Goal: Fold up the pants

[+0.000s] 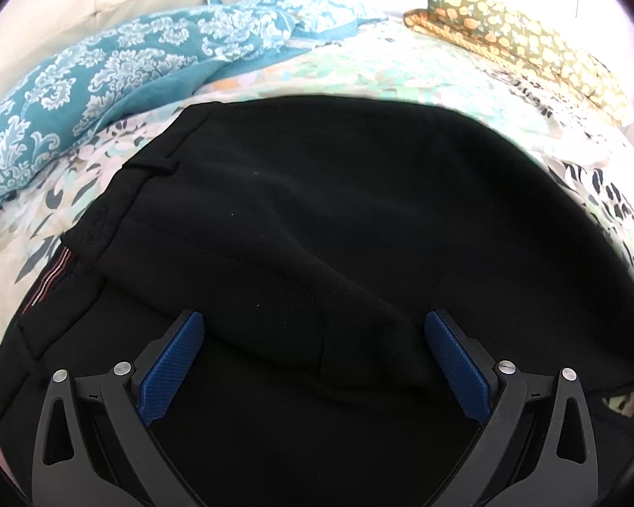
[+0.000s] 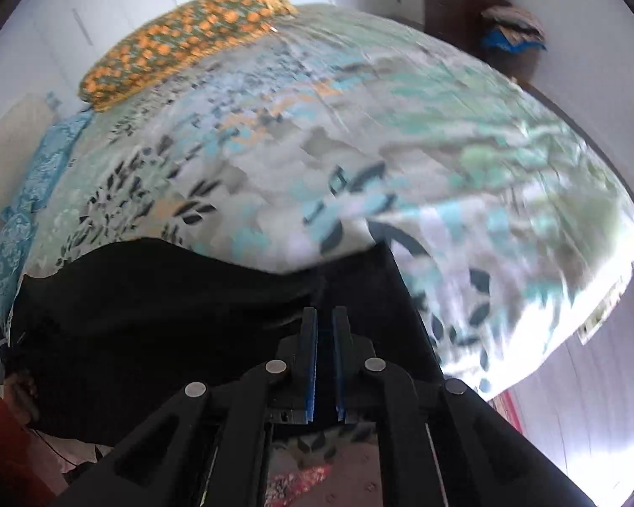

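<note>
Black pants (image 1: 317, 219) lie on a floral bedspread (image 1: 380, 72), folded over lengthwise, with the waistband and a belt loop at the left. My left gripper (image 1: 315, 329) is open just above the pants, its blue pads (image 1: 173, 363) wide apart on either side of a fold ridge. In the right wrist view the pants (image 2: 156, 321) stretch to the left. My right gripper (image 2: 325, 321) is shut on a strip of the black fabric, which runs up past the fingertips.
A teal patterned blanket (image 1: 105, 76) lies bunched at the far left of the bed. An orange-flowered pillow (image 1: 520, 38) sits at the back right; it also shows in the right wrist view (image 2: 181, 38). A dark cabinet (image 2: 465, 12) stands beyond the bed. The bed edge (image 2: 570, 338) drops off at right.
</note>
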`<state>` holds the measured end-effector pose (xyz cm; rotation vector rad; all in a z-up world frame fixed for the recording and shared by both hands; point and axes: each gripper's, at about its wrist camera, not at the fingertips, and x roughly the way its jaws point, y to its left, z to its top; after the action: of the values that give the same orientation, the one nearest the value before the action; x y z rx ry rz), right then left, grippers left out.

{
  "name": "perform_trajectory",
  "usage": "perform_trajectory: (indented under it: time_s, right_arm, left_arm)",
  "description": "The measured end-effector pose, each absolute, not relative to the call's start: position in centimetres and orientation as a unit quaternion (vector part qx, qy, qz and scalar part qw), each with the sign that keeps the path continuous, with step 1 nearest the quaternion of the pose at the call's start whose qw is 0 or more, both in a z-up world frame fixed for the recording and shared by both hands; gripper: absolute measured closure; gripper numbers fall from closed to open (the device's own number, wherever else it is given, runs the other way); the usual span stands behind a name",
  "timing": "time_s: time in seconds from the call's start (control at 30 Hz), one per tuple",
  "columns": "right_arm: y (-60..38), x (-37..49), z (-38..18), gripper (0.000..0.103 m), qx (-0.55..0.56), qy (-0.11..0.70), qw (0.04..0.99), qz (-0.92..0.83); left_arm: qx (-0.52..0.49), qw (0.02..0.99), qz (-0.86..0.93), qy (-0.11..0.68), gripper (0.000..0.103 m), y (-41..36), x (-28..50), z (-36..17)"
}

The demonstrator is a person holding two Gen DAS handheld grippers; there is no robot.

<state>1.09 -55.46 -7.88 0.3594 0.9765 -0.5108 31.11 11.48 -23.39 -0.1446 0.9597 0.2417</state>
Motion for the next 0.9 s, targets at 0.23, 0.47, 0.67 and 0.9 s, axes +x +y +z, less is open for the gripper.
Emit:
perform_trajectory:
  time_s: [0.23,0.47,0.67,0.9]
  right_arm:
    - [-53.0,-0.4,-0.7,0.023,0.15,0.367,0.886,-0.24]
    - [-44.6,4.1,-9.3,0.014,0.435,0.393,0.81,-0.009]
    - [-41.1,6.2,-18.9,0.014,0.487,0.447,0.748,-0.052]
    - [-45.3,4.8,-16.6,0.015,0.449,0.383,0.786,-0.183]
  left_arm:
    - [-0.138,0.846,0.088,0.507,0.001,13.1,28.9,-20.6]
    - [-0.164,0.839,0.097,0.51,0.001,13.5,24.8,-22.3]
    - [-0.109,0.851,0.101,0.503,0.001,12.2,25.3,-22.7]
    - [-0.089,0.855,0.109,0.5,0.001,11.4,25.0,-22.9]
